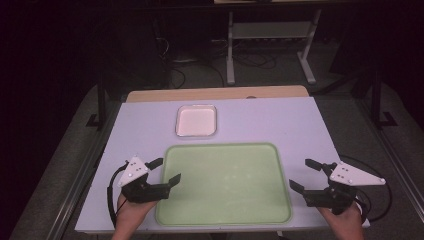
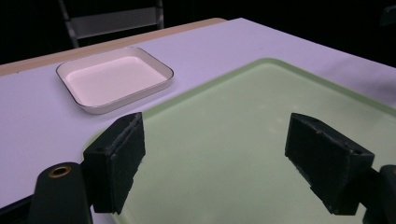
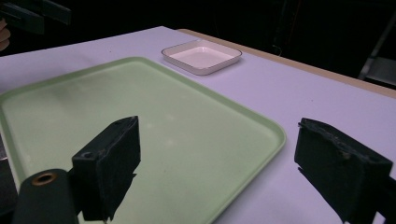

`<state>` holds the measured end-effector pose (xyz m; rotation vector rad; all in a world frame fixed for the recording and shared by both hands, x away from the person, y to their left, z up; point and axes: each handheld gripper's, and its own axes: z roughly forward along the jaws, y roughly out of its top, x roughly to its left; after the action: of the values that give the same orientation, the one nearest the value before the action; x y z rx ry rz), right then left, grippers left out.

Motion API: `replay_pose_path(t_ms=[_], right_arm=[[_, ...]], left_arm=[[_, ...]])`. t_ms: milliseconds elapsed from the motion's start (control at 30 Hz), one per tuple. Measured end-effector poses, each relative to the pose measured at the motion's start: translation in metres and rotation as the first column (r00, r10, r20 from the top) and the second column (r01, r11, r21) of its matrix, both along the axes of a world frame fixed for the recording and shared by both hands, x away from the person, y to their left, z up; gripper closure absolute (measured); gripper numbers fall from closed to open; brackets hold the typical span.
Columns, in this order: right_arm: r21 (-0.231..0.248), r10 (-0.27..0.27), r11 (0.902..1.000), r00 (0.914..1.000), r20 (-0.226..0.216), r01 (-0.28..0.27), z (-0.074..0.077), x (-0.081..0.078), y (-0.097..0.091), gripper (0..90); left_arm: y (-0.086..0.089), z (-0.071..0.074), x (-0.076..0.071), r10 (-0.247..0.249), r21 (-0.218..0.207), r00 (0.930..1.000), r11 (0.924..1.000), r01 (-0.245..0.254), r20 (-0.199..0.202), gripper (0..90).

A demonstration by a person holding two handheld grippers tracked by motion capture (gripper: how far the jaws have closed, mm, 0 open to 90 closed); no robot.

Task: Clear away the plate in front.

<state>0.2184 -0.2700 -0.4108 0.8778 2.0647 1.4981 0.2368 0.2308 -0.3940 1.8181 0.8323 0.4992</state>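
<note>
Tongs (image 1: 164, 170) agape (left hand (image 3: 3, 35) glimpsed)

Dim overall, with a purple cast; light falls from above on the counter (image 1: 260, 120) while the surroundings go near black. Soft glare on the green tray (image 1: 225, 210). Gripper views are grainy, near jaws slightly soft, shadows faint.

One green tray (image 1: 223, 185), one white dish (image 1: 196, 121) — two grippers
</note>
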Motion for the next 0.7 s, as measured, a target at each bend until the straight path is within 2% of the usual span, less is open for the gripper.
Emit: replay_pose_path(t_ms=[700], right_arm=[[0.006,-0.002,1.0,1.0,0.0,0.002,0.001,0.0,-0.001,13.5]], left_arm=[[-0.011,0.013,0.034,-0.017,-0.024,0.9998,0.9996,0.017,0.007,19.3]])
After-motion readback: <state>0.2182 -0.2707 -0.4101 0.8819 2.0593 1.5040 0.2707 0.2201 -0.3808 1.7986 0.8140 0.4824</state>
